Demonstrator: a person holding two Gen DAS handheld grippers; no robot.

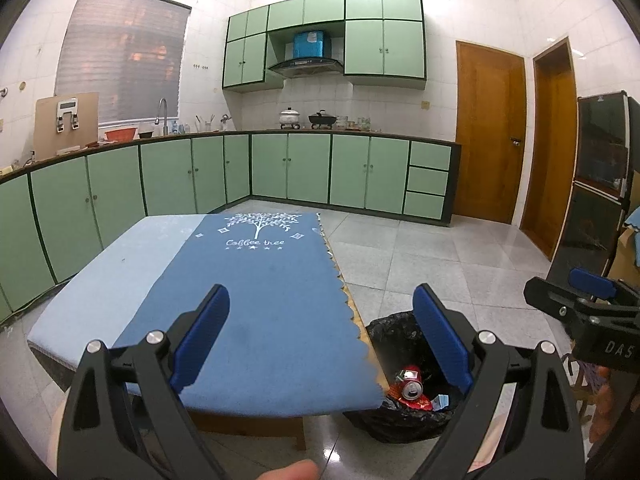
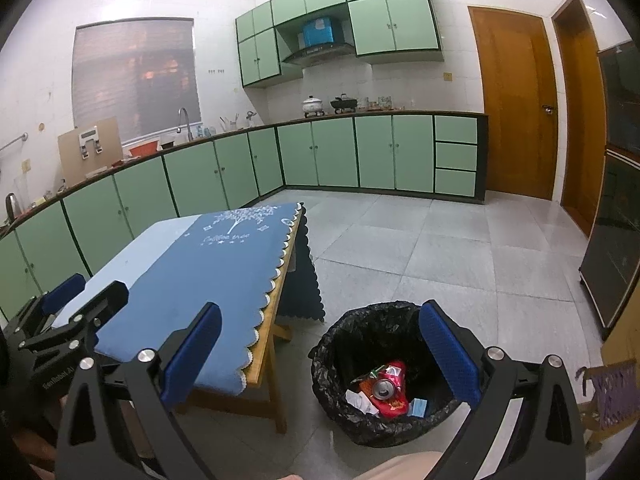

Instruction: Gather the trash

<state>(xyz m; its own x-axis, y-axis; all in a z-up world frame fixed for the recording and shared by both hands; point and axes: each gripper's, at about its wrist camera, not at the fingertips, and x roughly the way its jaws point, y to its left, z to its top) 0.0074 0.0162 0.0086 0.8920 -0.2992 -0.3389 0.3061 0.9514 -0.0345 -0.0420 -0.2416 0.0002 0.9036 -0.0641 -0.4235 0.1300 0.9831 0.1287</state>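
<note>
Black plastic-lined trash bin (image 2: 384, 372) is kept beside wooden table (image 2: 264, 344), crushed red can (image 2: 386, 388) inside; left gripper (image 1: 320, 344) and right gripper (image 2: 320, 356) are held wide apart, empty.

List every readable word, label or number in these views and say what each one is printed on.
"Coffee tree" — white script under a tree motif on the blue tablecloth.
"DAS" — cut off at the frame edge, on the right gripper body, seen from the left wrist view.
Left gripper body: white lettering, too blurred to read.
Red can and red wrapper in the trash bin: print too small to read.
</note>
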